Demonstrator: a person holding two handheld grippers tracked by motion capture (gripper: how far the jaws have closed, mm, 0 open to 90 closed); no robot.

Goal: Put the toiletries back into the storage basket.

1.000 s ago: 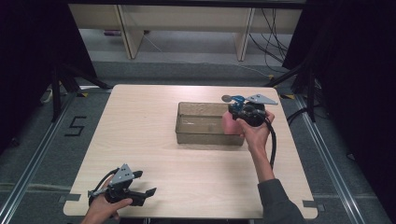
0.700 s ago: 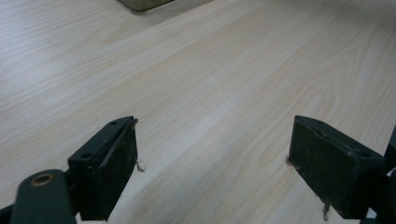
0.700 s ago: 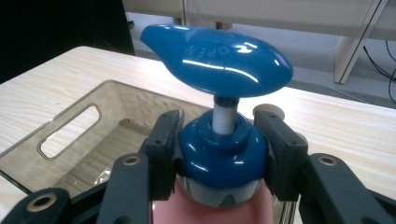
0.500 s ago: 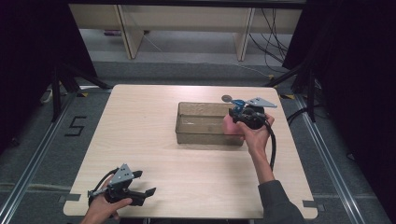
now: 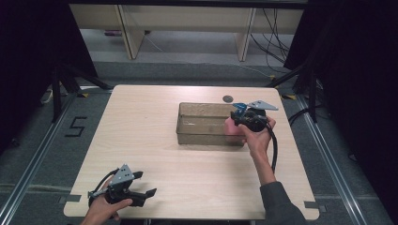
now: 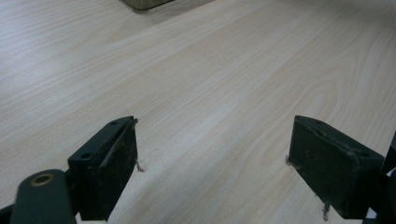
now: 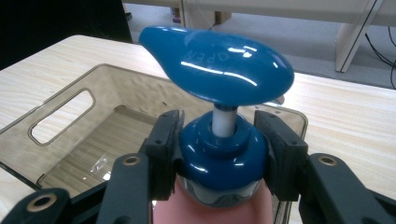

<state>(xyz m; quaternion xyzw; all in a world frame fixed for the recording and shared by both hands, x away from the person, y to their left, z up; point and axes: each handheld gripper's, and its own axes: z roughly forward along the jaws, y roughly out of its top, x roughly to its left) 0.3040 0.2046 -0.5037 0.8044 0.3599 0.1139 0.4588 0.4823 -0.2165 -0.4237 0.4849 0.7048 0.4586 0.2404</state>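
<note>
A pink pump bottle (image 5: 231,126) with a blue pump head (image 7: 219,65) hangs over the right end of a clear brownish bin (image 5: 202,138). My right gripper (image 5: 244,119) is shut on the bottle's blue collar, one pad on each side (image 7: 219,135). The bin (image 7: 93,74) has a handle slot in its end wall, and its floor looks bare. My left gripper (image 5: 148,197) rests at the near left of the table. Its jaws stand wide open over bare wood (image 6: 212,144).
A small dark round disc (image 5: 228,98) lies on the table just beyond the bin. The light wooden table (image 5: 141,140) spreads between the two grippers. Shelf legs and cables stand on the floor behind it, and dark drapes flank both sides.
The right gripper and the bottle have edged slightly toward the near side. The left gripper has stayed where it was.
</note>
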